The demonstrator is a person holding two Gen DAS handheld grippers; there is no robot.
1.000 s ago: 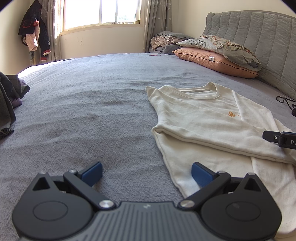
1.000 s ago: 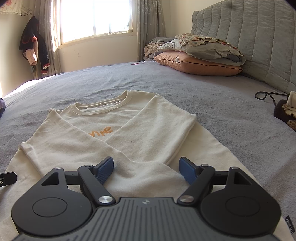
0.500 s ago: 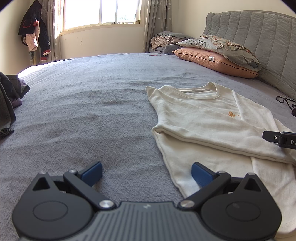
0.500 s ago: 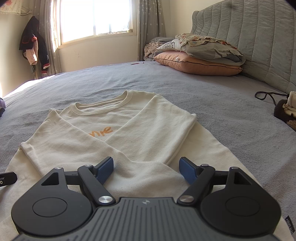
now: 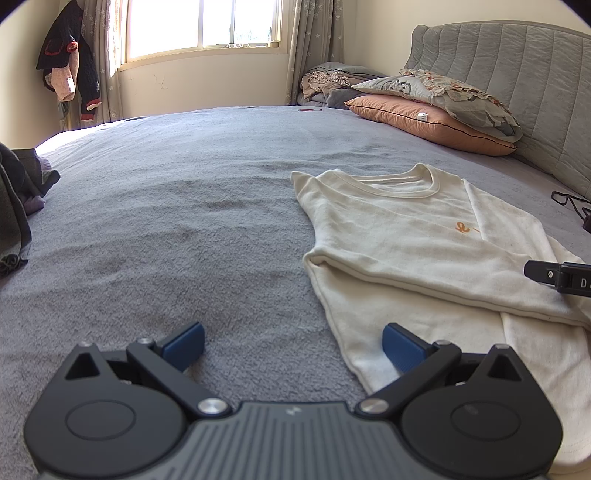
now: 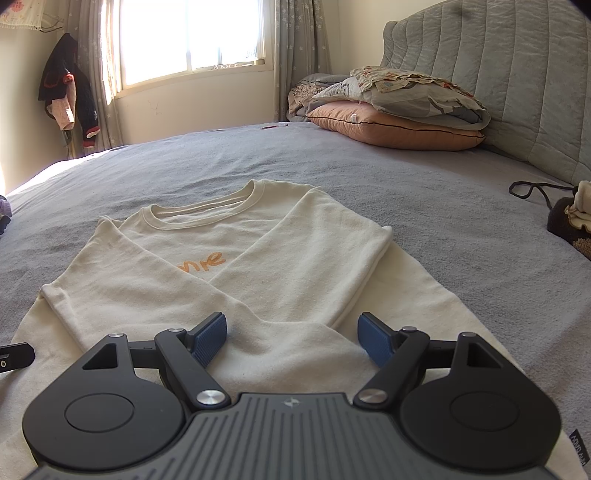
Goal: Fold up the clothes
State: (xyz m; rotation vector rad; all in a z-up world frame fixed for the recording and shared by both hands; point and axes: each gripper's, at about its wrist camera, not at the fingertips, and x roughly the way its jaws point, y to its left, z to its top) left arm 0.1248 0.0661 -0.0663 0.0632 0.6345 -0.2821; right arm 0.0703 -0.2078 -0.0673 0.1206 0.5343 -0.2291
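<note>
Sweater (image 6: 236, 258) lies flat on the grey bed (image 5: 184, 221), both sleeves crossed over its chest. The left claw (image 5: 291, 345) is spread wide at the hem's corner, and the right claw (image 6: 291, 338) is spread wide above the lower hem; neither holds anything. Pinching only the top layer could drag the sleeves loose and spoil the fold.

Daylight from window (image 5: 201, 27) at far wall, glass blown out white in both views. Sunlit patch on bed's (image 6: 424, 177) far left corner. Soft shadows, sharp focus. Fisheye bends edges; dark vignette in frame corners.
</note>
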